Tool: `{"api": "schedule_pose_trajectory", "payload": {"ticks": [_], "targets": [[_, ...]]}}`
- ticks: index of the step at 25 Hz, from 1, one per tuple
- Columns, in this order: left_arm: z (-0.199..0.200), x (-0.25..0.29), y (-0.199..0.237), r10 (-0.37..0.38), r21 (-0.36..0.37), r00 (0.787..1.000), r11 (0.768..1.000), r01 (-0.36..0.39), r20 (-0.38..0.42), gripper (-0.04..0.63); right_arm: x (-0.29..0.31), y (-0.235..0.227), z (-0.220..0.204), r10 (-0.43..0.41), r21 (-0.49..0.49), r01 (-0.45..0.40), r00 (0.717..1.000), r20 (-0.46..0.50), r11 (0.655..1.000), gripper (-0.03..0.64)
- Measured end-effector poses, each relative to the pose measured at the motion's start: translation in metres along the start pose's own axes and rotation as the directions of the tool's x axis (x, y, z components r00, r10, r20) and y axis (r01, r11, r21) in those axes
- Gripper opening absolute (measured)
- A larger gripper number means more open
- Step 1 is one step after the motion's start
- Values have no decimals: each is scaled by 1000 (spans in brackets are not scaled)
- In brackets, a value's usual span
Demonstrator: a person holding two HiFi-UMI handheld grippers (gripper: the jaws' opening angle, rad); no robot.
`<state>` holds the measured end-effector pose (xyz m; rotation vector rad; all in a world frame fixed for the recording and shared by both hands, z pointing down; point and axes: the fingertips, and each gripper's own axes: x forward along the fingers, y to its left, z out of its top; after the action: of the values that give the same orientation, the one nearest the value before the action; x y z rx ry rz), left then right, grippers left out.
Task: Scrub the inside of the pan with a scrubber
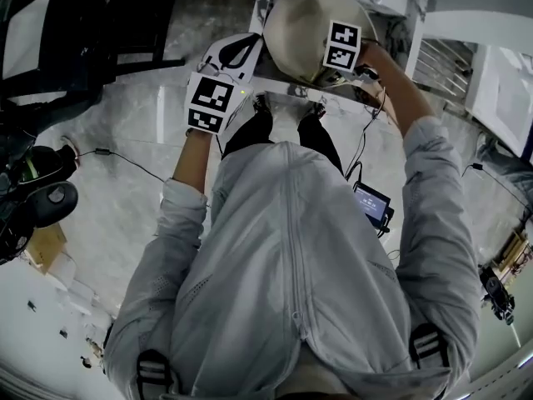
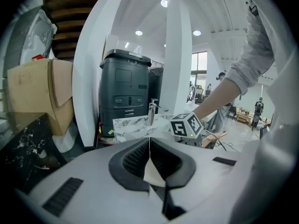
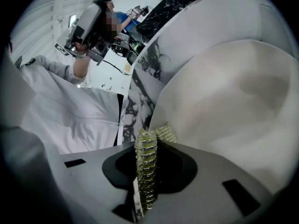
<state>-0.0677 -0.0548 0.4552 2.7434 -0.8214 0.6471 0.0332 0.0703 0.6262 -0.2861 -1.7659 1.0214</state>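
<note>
Lab hall: marble counter (image 2: 133, 125), faucet (image 2: 152, 112), cardboard box (image 2: 35, 94), floor cable (image 1: 133, 161).

Person wore a pale grey jacket (image 1: 308, 248) with a central zip and long sleeves (image 1: 433, 190), dark trousers (image 1: 250, 132) and dark shoes (image 1: 315, 111). The left gripper (image 2: 149, 146) and right gripper (image 3: 148, 148) had white bodies and black ribbed pads (image 2: 133, 158). Each carried a cube (image 1: 210, 102) bearing black-and-white square markers.

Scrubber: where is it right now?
Right gripper view, low centre: the gold-green mesh scrubber is clamped in the right claw, its tip at the rim of the cream-coloured pan.
</note>
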Motion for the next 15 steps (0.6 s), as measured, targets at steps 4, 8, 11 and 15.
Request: {"api": "schedule_pose_trajectory", "payload": {"ticks": [4, 8, 11, 15], "targets": [[14, 1, -19, 10, 4, 1000, 1000, -10, 15, 23, -16, 18, -9, -36, -81, 37, 999, 9, 996, 81], [30, 5, -36, 29, -19, 999, 999, -28, 43, 23, -34, 30, -11, -127, -187, 138, 989, 72, 973, 80], [42, 10, -46, 32, -24, 997, 999, -30, 67, 23, -50, 34, -13, -214, -230, 245, 965, 155, 942, 80], [56, 16, -54, 39, -9, 996, 999, -39, 76, 23, -87, 42, -10, -333, -210, 416, 879, 342, 885, 80]]}}
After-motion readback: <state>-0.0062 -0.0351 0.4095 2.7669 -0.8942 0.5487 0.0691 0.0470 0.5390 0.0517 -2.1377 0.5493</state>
